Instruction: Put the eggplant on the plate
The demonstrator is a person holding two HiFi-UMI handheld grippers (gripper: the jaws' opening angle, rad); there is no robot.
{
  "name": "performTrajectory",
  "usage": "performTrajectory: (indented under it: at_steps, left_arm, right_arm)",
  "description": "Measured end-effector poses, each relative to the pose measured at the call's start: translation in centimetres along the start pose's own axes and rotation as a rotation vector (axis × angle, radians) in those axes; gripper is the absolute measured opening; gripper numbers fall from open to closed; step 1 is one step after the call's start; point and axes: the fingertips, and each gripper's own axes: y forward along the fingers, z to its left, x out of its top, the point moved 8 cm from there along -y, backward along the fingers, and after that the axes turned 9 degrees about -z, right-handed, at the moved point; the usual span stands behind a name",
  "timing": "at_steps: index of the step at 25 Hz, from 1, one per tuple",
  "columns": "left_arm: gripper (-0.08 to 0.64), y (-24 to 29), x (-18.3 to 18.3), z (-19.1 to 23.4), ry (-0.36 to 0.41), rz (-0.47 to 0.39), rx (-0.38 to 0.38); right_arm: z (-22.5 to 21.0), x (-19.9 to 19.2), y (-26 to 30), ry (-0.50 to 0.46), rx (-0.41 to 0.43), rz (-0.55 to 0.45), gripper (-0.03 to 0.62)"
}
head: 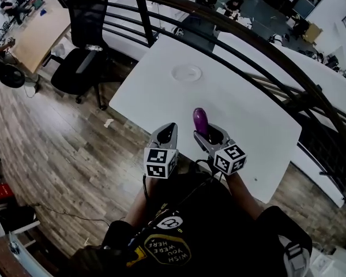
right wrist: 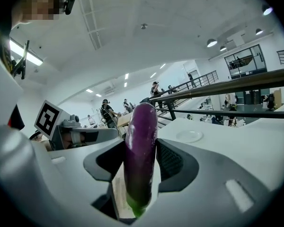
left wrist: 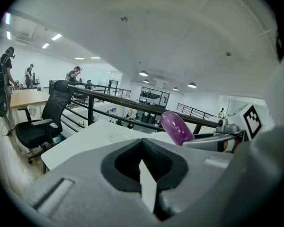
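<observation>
A purple eggplant [head: 200, 120] stands upright in my right gripper [head: 210, 135], which is shut on it above the near edge of the white table [head: 248, 114]. In the right gripper view the eggplant [right wrist: 141, 150] fills the gap between the dark pads, green stem end down. The clear plate [head: 187, 73] lies toward the table's far side, and shows as a faint plate [right wrist: 189, 136] ahead of the jaws. My left gripper [head: 167, 133] hovers beside the right one, holding nothing. Its jaws [left wrist: 143, 144] look shut, and the eggplant [left wrist: 176, 127] shows to its right.
A black office chair [head: 81, 51] stands on the wooden floor left of the table. A dark curved railing [head: 248, 33] runs behind the table's far and right edges. A wooden desk [head: 37, 33] is at far left. The person's torso is against the near table edge.
</observation>
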Motion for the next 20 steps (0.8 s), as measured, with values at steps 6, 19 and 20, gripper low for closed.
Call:
performTrajectory:
  at_steps: [6,19,20]
  left_arm:
    - [0.005,1.5,-0.1,3.9,-0.046,0.039,-0.060]
    - [0.005,9.2,-0.9,7.2,-0.019,0.063,-0.076]
    - [0.005,9.6,-0.9,7.3,-0.017,0.066,-0.073]
  right_arm:
    - [0.4,-0.3,4.8,-0.011,-0.055,0.016,0.210]
    - [-6.7,-0.8,11.4,-0.104,-0.007,0.161,0.210]
    - [-7.6,-0.5,12.0,-0.137,0.006,0.174,0.210]
